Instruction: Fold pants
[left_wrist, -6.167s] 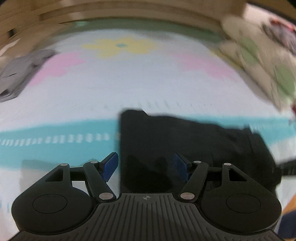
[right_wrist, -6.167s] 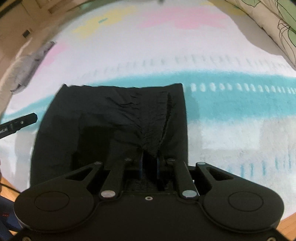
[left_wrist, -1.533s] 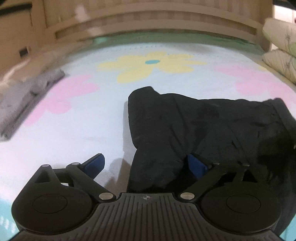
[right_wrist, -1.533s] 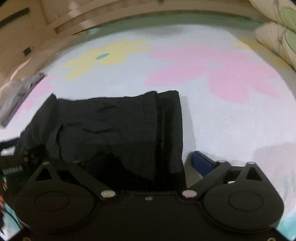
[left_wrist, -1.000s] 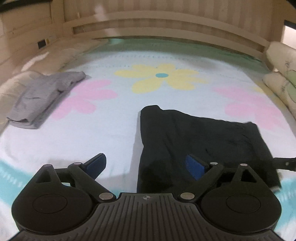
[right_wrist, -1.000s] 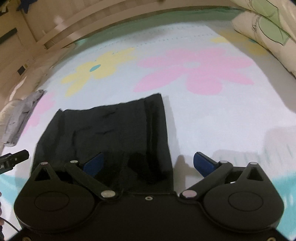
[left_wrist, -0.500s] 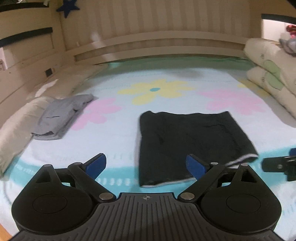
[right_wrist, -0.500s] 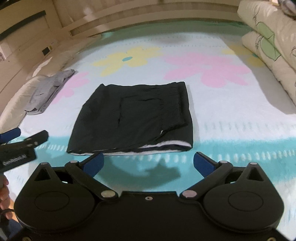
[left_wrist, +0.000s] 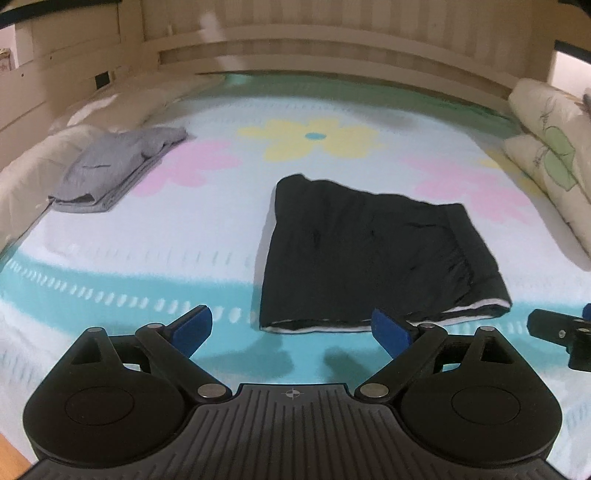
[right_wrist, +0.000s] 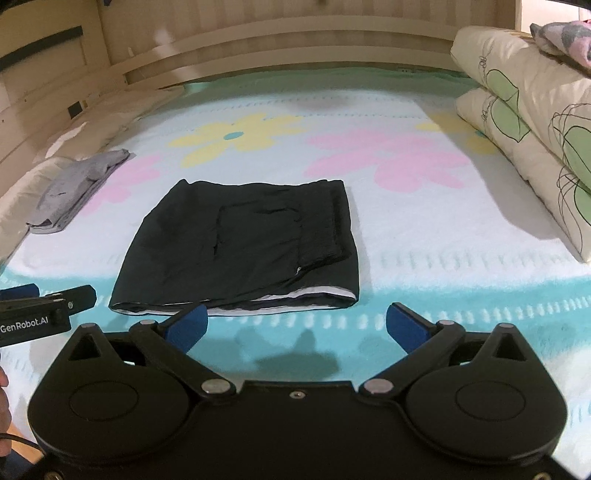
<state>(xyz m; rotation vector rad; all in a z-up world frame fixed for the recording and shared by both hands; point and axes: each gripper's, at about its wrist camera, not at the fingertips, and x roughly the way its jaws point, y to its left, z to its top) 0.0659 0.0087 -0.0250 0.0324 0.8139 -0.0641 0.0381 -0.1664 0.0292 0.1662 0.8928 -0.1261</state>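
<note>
Black pants (left_wrist: 369, 254) (right_wrist: 243, 243) lie folded into a flat rectangle on the flowered bedspread, with a thin white edge along the near side. My left gripper (left_wrist: 291, 330) hangs open above the teal stripe, short of the pants' near edge, holding nothing. Open too, my right gripper (right_wrist: 295, 326) hovers in front of that same edge, empty. Each gripper's tip shows at the side of the other's view.
A folded grey garment (left_wrist: 110, 173) (right_wrist: 74, 188) rests at the left by a white pillow (left_wrist: 33, 173). Stacked floral pillows (right_wrist: 532, 122) line the right side. A wooden bed rail (right_wrist: 295, 44) runs along the back. The bedspread (right_wrist: 424, 229) stretches between them.
Both grippers let go of the pants and drew back and up toward the bed's near edge. The pants now lie folded farther from both cameras.
</note>
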